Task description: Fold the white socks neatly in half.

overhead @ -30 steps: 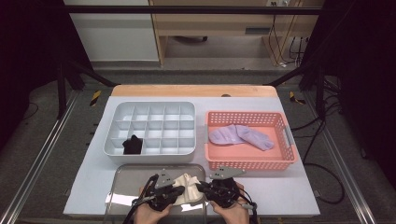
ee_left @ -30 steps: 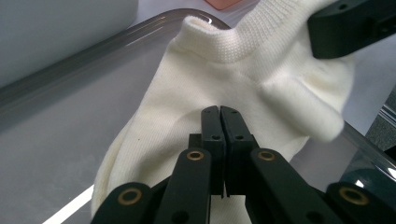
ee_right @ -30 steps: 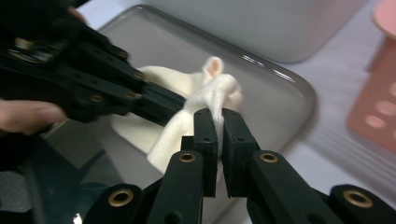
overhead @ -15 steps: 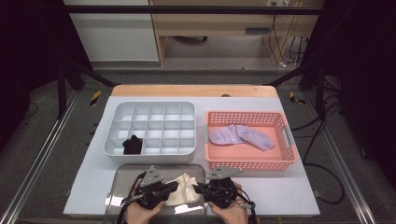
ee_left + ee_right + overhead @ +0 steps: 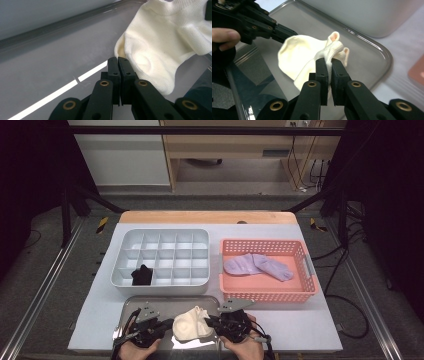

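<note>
Lying on tray: the cream sock (image 5: 191, 324) rests bunched on the metal tray (image 5: 165, 301) at the near table edge, between the two grippers.
Sock detail: in the right gripper view its cuff end (image 5: 333, 46) rises in folds at 12 o'clock from the jaws; the rounded body spreads toward 10 o'clock.
Right gripper (image 5: 212, 322): jaws narrow, pinching a fold of the sock's cuff edge; cloth is visibly squeezed between the pads (image 5: 338, 72).
Left gripper (image 5: 167, 325): jaws have just been closing and now stand pressed together; in the left gripper view the tips (image 5: 117, 62) sit at the sock's edge, and I cannot tell whether any cloth is caught.
Hands: the left hand (image 5: 134, 350) and the right hand (image 5: 247, 351) enter at 6 o'clock of the high view.
Divider box (image 5: 162, 234): white, many compartments, at 12 o'clock from the tray; a black sock (image 5: 142, 275) sits in a near-left compartment.
Basket (image 5: 264, 293): pink, at 1 o'clock from the tray, just beside the box, holding a lilac sock (image 5: 257, 266).
</note>
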Demonstrator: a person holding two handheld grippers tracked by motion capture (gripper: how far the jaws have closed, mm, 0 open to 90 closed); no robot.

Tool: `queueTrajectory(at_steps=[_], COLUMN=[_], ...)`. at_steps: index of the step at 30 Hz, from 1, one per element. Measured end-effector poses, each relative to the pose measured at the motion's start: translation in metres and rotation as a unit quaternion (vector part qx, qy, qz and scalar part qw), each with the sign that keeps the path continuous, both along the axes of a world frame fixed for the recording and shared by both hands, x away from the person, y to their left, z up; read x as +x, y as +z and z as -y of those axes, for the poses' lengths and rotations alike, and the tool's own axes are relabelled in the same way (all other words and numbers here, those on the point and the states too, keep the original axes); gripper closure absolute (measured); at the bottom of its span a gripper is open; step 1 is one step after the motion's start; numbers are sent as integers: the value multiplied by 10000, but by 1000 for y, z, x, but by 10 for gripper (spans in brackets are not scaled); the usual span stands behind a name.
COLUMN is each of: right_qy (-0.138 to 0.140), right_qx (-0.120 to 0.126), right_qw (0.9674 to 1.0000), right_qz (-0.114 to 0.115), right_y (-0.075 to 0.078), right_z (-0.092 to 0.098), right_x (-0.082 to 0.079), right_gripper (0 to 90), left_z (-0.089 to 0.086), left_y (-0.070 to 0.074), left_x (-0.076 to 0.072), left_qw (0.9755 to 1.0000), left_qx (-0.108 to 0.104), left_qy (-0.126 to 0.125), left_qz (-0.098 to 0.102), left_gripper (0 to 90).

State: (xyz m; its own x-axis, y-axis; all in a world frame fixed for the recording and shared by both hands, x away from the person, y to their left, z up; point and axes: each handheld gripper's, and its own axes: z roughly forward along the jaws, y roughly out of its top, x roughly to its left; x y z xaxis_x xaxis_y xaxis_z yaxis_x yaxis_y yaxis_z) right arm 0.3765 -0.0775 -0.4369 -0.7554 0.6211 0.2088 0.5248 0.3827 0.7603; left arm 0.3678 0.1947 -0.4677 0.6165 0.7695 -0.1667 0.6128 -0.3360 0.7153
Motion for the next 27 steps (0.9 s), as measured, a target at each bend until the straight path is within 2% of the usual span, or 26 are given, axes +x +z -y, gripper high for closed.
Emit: queueTrajectory(at_steps=[6,7,13,20,21,24,25,26,27], right_qy=[230,353,636,765,755,715,715,715,700], right_qx=[19,-8,-137,-312,-415,-435,-471,-471,-479], right_qw=[9997,9994,9979,9965,9962,9964,9962,9962,9962], right_qz=[28,15,-44,-113,-101,-161,-176,-176,-186], right_y=[5,5,-3,-12,-15,-19,-22,-22,-24], right_z=[-16,-25,-52,-68,-71,-71,-72,-72,-73], right_x=[-1,-1,1,1,1,1,2,2,1], right_gripper=[859,859,859,855,854,852,851,851,849], left_z=[0,0,0,-2,-6,-10,-14,-14,-15], left_y=[-3,-3,-3,-4,-2,2,7,7,11], left_x=[-2,-2,-3,-2,-1,0,2,2,3], left_qw=[10000,10000,10000,9999,9998,9996,9990,9990,9986], left_qx=[-2,0,14,-43,-151,-253,-405,-405,-491], left_qy=[-18,-21,-64,-62,-6,87,174,174,184], left_qz=[-38,-33,-34,-83,-84,-54,42,42,99], left_gripper=[891,892,893,893,885,869,851,838,838])
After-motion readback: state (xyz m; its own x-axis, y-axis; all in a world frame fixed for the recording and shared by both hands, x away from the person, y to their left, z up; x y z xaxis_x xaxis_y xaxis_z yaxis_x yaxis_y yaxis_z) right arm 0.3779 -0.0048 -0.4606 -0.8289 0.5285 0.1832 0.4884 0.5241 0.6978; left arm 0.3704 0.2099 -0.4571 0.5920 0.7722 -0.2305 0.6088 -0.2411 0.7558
